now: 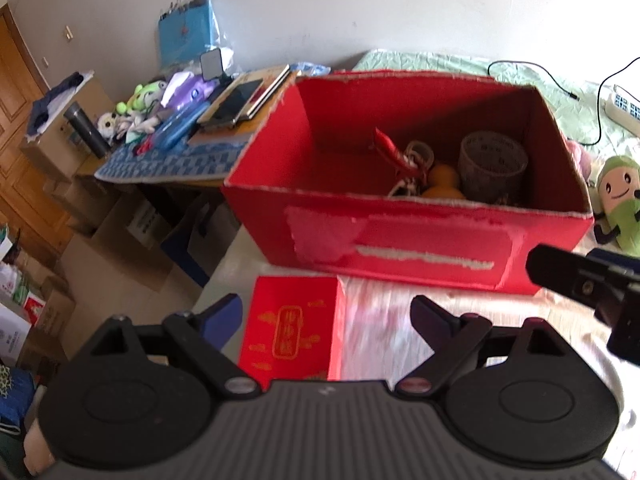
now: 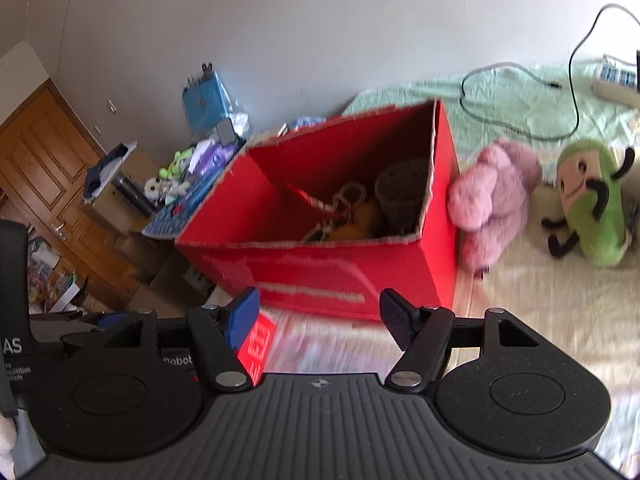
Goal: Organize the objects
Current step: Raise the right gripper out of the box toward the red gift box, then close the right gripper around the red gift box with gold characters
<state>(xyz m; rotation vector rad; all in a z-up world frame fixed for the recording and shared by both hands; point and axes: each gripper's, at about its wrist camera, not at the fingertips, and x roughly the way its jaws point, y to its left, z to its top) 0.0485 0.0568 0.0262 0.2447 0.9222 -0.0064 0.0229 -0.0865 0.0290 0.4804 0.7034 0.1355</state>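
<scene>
A large open red cardboard box (image 1: 404,240) stands on the bed; it also shows in the right wrist view (image 2: 320,276). Inside lie a grey cup (image 1: 492,168), an orange gourd (image 1: 442,184) and red-and-white cords (image 1: 404,160). A small flat red box with gold print (image 1: 292,336) lies in front of it, between my left gripper's fingers. My left gripper (image 1: 326,320) is open and empty above it. My right gripper (image 2: 320,316) is open and empty, in front of the big box. A pink plush (image 2: 496,196) and a green plush (image 2: 588,200) lie right of the box.
A cluttered side table (image 1: 168,160) with books, toys and a dark flask (image 1: 86,128) stands left of the bed. Cardboard cartons (image 1: 120,248) are stacked on the floor below. A power strip (image 2: 616,80) and a black cable (image 2: 520,128) lie on the green bedcover behind.
</scene>
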